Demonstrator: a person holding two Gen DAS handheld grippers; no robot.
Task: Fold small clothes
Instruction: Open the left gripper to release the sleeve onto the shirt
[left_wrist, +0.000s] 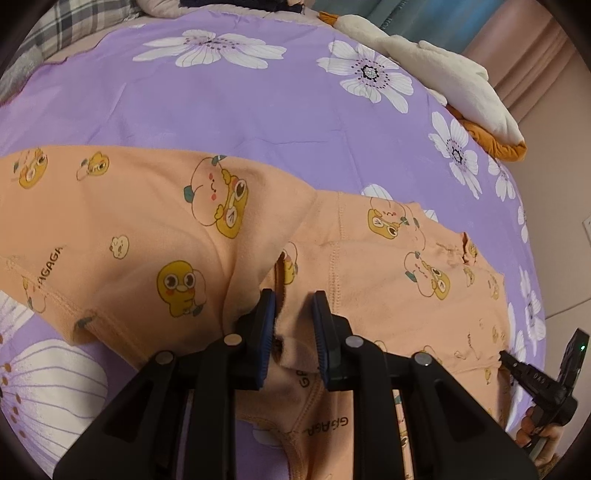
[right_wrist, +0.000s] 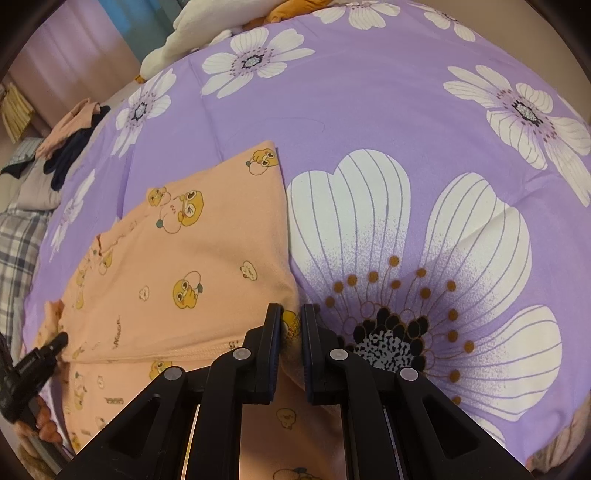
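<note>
A small peach garment (left_wrist: 147, 236) printed with yellow cartoon ducks lies on a purple flowered bedsheet (left_wrist: 221, 110). My left gripper (left_wrist: 293, 306) is shut on a fold of its fabric near the front hem, lifting a bunched ridge. In the right wrist view the same garment (right_wrist: 177, 251) lies flat to the left, and my right gripper (right_wrist: 291, 317) is shut on its right bottom corner. The right gripper also shows at the left wrist view's right edge (left_wrist: 506, 356), touching the garment's hem.
A white and orange plush toy (left_wrist: 461, 85) lies at the bed's far edge. A pile of dark and peach clothes (right_wrist: 74, 136) sits at the far left by a plaid pillow (right_wrist: 14, 266). The sheet (right_wrist: 406, 110) spreads to the right.
</note>
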